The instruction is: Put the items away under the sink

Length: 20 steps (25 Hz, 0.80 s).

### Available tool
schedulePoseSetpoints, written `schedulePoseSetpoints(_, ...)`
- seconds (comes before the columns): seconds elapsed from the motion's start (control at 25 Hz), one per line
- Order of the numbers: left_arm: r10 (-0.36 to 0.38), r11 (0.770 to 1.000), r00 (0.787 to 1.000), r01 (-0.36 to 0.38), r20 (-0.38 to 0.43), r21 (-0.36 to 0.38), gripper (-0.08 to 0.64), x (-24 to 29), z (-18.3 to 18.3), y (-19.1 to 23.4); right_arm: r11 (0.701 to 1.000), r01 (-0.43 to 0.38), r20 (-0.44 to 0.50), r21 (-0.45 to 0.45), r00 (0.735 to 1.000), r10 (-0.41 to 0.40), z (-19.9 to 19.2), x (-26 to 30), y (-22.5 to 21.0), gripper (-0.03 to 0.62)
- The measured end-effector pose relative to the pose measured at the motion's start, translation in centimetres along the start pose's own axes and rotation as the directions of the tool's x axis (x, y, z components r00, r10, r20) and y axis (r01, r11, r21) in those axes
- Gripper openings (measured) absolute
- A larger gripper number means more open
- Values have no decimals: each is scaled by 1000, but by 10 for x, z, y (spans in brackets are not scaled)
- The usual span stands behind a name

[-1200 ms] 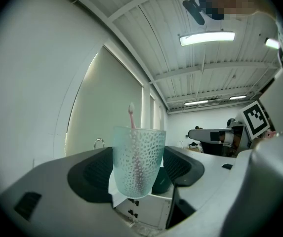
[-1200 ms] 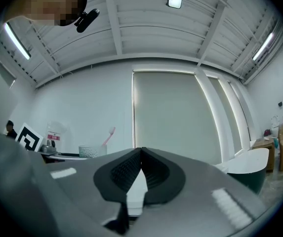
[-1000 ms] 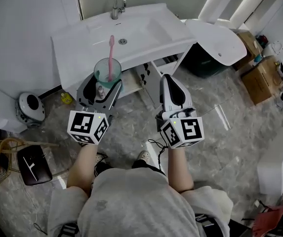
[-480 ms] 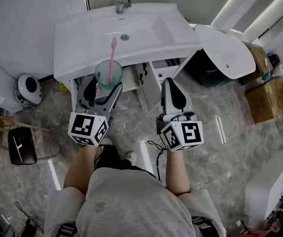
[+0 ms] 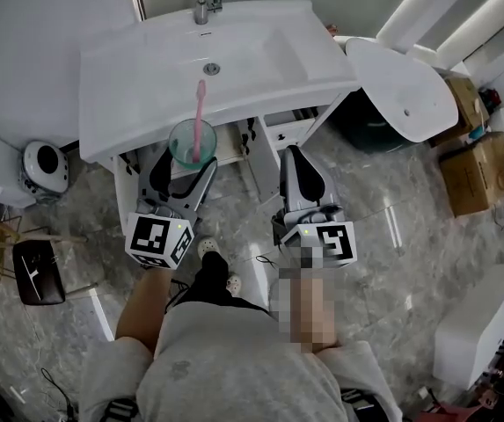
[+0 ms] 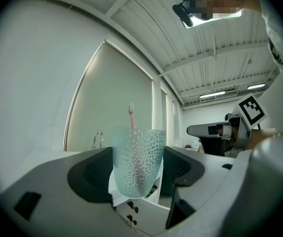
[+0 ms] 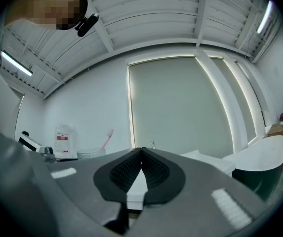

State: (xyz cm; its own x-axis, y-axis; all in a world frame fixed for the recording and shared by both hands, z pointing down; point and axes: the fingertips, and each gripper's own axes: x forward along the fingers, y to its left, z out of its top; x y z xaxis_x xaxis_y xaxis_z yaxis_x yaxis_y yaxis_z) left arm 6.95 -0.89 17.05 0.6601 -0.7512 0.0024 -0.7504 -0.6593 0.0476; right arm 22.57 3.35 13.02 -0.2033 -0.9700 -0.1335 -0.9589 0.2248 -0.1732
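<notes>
A frosted teal cup (image 5: 191, 141) with a pink toothbrush (image 5: 199, 112) standing in it is clamped upright between the jaws of my left gripper (image 5: 184, 158), in front of the white sink (image 5: 128, 77). In the left gripper view the cup (image 6: 137, 162) fills the gap between the two black pads, the toothbrush (image 6: 131, 115) rising above its rim. My right gripper (image 5: 294, 155) is shut with nothing in it, its tips just before the open shelves (image 5: 273, 126) under the sink. In the right gripper view its pads (image 7: 140, 152) meet at the tips.
A tap (image 5: 202, 3) stands at the back of the sink. A toilet with a white lid (image 5: 401, 86) is to the right, cardboard boxes (image 5: 473, 178) beyond it. A round white device (image 5: 42, 167) and a small black stool (image 5: 38, 271) sit on the marble floor at left.
Both grippers have moved slightly forward toward the sink cabinet, the left one still carrying the cup. The head view has shifted a little.
</notes>
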Motion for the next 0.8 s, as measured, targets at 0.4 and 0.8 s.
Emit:
schedulePoseSetpoints(0.4, -59, 998, 998, 59, -19, 11, 324, 59, -18, 29, 1000, -3, -26, -13, 1000, 2, -16, 76, -20, 9)
schedulePoseSetpoints(0.8, -74, 997, 995, 73, -62, -14, 324, 93, -52, 49, 1000, -3, -62, 10, 998, 4, -49, 122, -39, 9)
